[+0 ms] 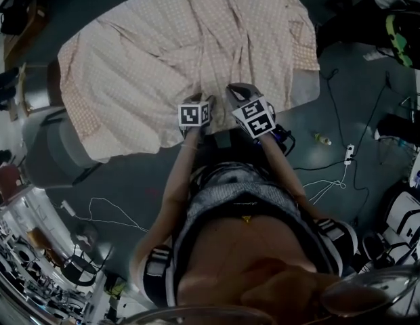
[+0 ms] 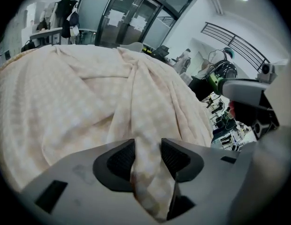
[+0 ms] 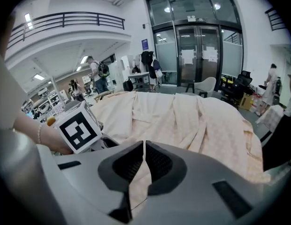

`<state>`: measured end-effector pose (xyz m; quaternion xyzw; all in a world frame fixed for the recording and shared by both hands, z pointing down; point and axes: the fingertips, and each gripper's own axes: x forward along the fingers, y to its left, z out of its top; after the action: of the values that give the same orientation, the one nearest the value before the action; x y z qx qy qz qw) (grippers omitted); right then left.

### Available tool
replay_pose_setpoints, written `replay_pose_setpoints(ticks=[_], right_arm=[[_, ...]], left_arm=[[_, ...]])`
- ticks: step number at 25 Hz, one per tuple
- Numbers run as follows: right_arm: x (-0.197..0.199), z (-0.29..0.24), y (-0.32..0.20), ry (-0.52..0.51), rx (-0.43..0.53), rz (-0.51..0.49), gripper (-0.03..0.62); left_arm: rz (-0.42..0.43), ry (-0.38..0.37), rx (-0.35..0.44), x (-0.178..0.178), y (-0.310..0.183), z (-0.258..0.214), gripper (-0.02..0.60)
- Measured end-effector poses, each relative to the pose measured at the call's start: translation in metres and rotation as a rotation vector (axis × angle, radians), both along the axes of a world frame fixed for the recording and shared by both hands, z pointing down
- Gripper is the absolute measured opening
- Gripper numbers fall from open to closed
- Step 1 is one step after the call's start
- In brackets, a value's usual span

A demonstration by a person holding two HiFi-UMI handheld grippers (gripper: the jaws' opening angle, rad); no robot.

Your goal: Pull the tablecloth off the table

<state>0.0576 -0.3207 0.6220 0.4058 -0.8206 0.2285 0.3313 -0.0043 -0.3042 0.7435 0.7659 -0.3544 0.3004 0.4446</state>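
A peach dotted tablecloth (image 1: 196,39) lies rumpled over the grey table (image 1: 302,88), gathered into folds toward its near edge. Both grippers are side by side at that edge. My left gripper (image 1: 199,100) points down at the cloth. In the left gripper view a fold of the tablecloth (image 2: 80,102) runs between the left gripper's (image 2: 148,156) parted jaws, filling the gap without being pinched. My right gripper (image 1: 234,88) is shut on a thin fold of the tablecloth (image 3: 192,116). In the right gripper view its (image 3: 144,161) pads meet on that fold.
The left gripper's marker cube (image 3: 80,130) is close beside the right jaws. White cables (image 1: 108,219), a power strip (image 1: 349,154) and a small bottle (image 1: 322,139) lie on the dark floor around the person. Chairs and equipment stand at the room's edges.
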Motion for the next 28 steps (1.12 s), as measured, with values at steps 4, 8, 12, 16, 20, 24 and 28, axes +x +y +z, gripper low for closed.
replay_pose_setpoints(ticks=[4, 8, 12, 16, 20, 24, 28], right_arm=[[0.014, -0.003, 0.002, -0.005, 0.015, 0.027, 0.067], [0.024, -0.005, 0.002, -0.009, 0.024, 0.043, 0.067], [0.028, -0.008, 0.002, -0.020, 0.029, 0.047, 0.067], [0.031, -0.014, 0.002, -0.037, 0.038, 0.047, 0.067], [0.029, -0.028, 0.001, -0.045, 0.057, 0.041, 0.067], [0.029, -0.040, 0.001, -0.054, 0.080, 0.040, 0.067], [0.033, -0.051, 0.003, -0.058, 0.108, 0.037, 0.067]], left_arm=[[0.006, -0.037, 0.002, 0.003, 0.001, 0.007, 0.072], [0.002, -0.017, 0.017, 0.006, -0.001, 0.003, 0.014], [-0.004, 0.077, 0.060, 0.014, -0.005, -0.024, 0.011], [0.032, 0.208, 0.149, 0.028, -0.004, -0.064, 0.011], [0.130, 0.235, 0.239, 0.038, 0.004, -0.106, 0.011], [0.184, 0.249, 0.322, 0.043, 0.010, -0.137, 0.011], [0.201, 0.279, 0.422, 0.046, 0.006, -0.172, 0.011]])
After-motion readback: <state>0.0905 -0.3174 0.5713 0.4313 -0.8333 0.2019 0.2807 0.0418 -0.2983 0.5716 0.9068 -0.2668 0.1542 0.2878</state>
